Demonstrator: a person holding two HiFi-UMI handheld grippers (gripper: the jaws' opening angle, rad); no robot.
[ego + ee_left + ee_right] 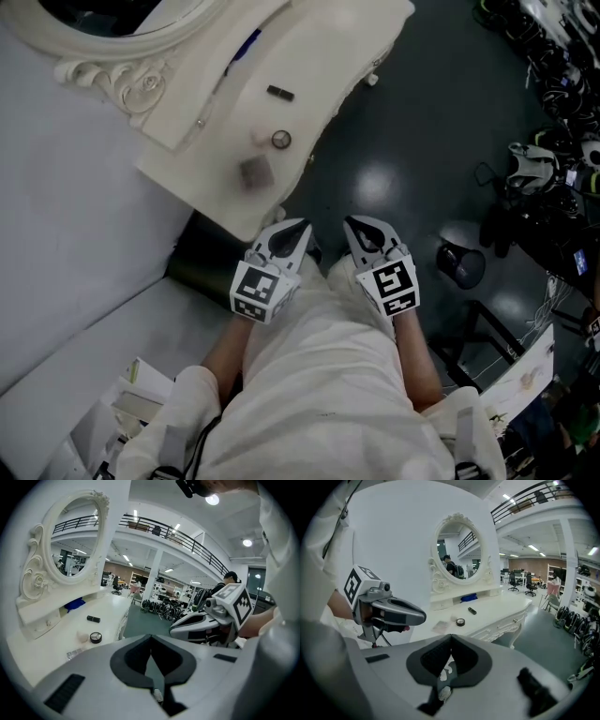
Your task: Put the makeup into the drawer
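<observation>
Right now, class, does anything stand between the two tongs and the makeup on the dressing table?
Nothing visible does. The left tongs and right tongs are shut and empty, short of the table edge; the round compact and black tube lie uncovered on top.

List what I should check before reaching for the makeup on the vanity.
1. Left hand-held gripper empty: ok, shut on nothing.
2. Right hand-held gripper empty: ok, shut on nothing.
3. Jaws open for a grasp: not ok, both shut.
4. Makeup in sight: ok, compact and black tube lie on the vanity.
5. Drawer open: not ok, it looks closed.
6. Grippers at the vanity: not ok, both short of its edge.
</observation>
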